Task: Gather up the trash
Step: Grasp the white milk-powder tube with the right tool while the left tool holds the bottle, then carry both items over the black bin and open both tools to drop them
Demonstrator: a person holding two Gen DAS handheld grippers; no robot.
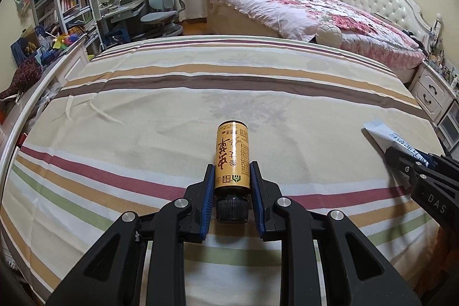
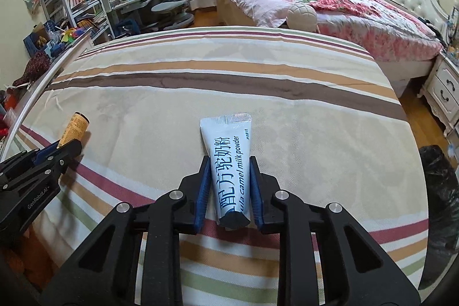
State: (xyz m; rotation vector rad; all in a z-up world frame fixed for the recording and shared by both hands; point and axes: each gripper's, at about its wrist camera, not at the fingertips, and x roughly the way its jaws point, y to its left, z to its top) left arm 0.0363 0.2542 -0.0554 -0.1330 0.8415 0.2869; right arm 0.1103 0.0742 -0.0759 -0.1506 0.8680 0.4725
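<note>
Nearest the cameras, the left gripper (image 1: 231,179) clamps a smooth amber bottle (image 1: 232,159) with a ribbed black cap, while the right gripper (image 2: 229,182) pinches a soft white milk-powder sachet (image 2: 229,162), crimped at its far end; both pieces of trash are held just above the striped bedspread (image 1: 143,93). Pickup appears done, so the next move likely calls for carrying both to the crinkled black bin bag (image 2: 440,191) at the right bedside and releasing them there. Beyond lies a floral-quilted bed (image 1: 315,10).
</note>
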